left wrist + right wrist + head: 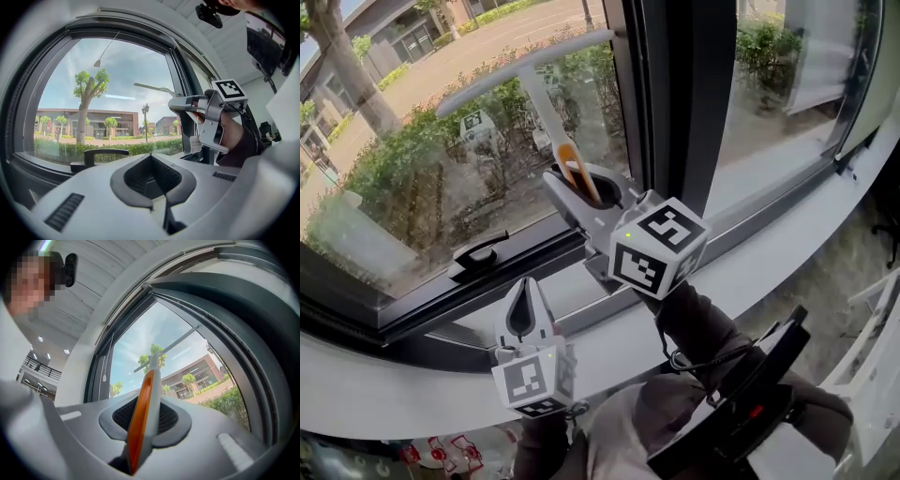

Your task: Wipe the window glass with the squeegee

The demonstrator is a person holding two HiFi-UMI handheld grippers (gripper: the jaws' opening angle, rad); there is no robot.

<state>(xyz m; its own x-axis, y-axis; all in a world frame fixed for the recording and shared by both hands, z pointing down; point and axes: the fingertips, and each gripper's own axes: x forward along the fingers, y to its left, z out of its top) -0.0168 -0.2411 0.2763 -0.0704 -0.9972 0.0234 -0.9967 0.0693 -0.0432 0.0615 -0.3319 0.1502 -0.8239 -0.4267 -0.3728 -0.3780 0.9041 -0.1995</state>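
The squeegee has a white stem (pixel 546 112) with an orange grip, and its long pale blade (pixel 525 67) lies slanted against the window glass (pixel 412 159). My right gripper (pixel 584 190) is shut on the orange grip, angled up toward the pane. In the right gripper view the handle (pixel 143 413) runs up between the jaws to the blade (pixel 166 350). My left gripper (pixel 525 291) hovers lower left over the sill, shut with nothing in it. The left gripper view shows its own closed jaws (pixel 152 161) and, to the right, the right gripper (pixel 190 104) with the blade (pixel 150 87).
A black window latch (pixel 478 253) sits on the lower frame just left of the left gripper, and also appears as the latch (pixel 101 157). A dark vertical mullion (pixel 675 94) stands right of the squeegee. The white curved sill (pixel 787 244) runs below.
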